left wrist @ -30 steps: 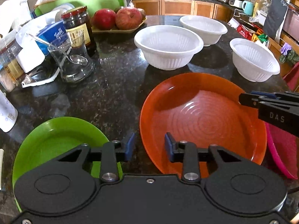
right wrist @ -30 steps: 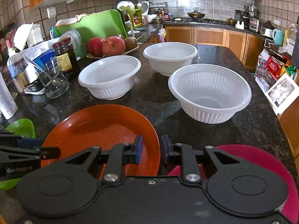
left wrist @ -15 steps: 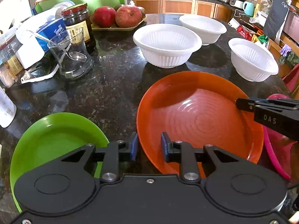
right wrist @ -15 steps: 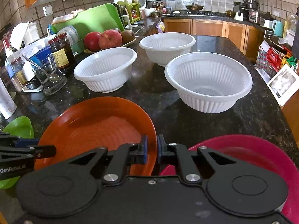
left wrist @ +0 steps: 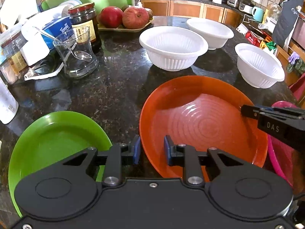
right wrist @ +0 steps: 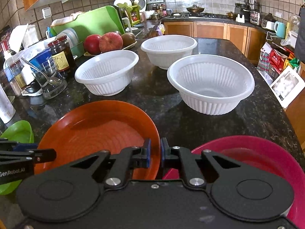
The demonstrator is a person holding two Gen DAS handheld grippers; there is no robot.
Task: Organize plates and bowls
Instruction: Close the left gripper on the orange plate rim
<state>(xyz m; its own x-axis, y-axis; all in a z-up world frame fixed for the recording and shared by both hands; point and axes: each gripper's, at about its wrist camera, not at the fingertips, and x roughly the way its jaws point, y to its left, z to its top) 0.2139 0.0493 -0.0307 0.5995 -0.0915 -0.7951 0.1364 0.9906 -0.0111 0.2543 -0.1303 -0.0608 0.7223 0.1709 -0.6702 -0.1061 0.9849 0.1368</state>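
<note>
An orange plate [left wrist: 202, 122] lies on the dark granite counter [left wrist: 114, 91], tilted up at its right side. My right gripper [right wrist: 155, 153] is shut on the orange plate's [right wrist: 99, 131] right rim. My left gripper [left wrist: 152, 151] straddles the plate's left rim with a gap between the jaws. A green plate [left wrist: 55, 139] lies to the left, a pink plate [right wrist: 253, 152] to the right. Three white ribbed bowls [right wrist: 210, 82] [right wrist: 107, 71] [right wrist: 168, 50] stand behind.
At the left stand a glass with a spoon [left wrist: 76, 55], a dark jar [left wrist: 85, 22], a tissue pack and bottles. A tray of apples [left wrist: 124, 17] is at the back. The counter edge runs along the right [right wrist: 282, 118].
My right gripper has closed on the orange plate's right rim and raised it a little. My left gripper has moved forward over the plate's left rim, its jaws narrower.
</note>
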